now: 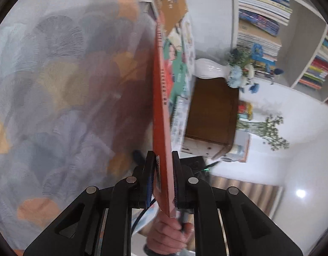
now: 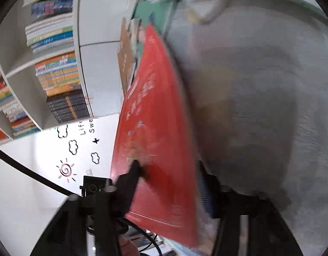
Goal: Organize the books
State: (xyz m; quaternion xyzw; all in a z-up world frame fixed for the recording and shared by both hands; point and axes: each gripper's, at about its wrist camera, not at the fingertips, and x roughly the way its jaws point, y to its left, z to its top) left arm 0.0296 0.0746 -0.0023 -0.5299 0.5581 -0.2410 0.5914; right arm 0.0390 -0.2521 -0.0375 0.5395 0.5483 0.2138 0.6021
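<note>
You had the thin red paperback book point(image 1: 161, 111) on edge, pinched hard at its lower end by your left gripper point(image 1: 162, 177). Your right gripper point(image 2: 172, 177) straddled it, pads apparently pressing both covers. More books point(image 1: 181, 49) lay at twelve o'clock. Next, I judged, squaring them together.

surface: patterned cloth point(image 1: 57, 85) | on it: books standing on edge point(image 1: 176, 42)
</note>
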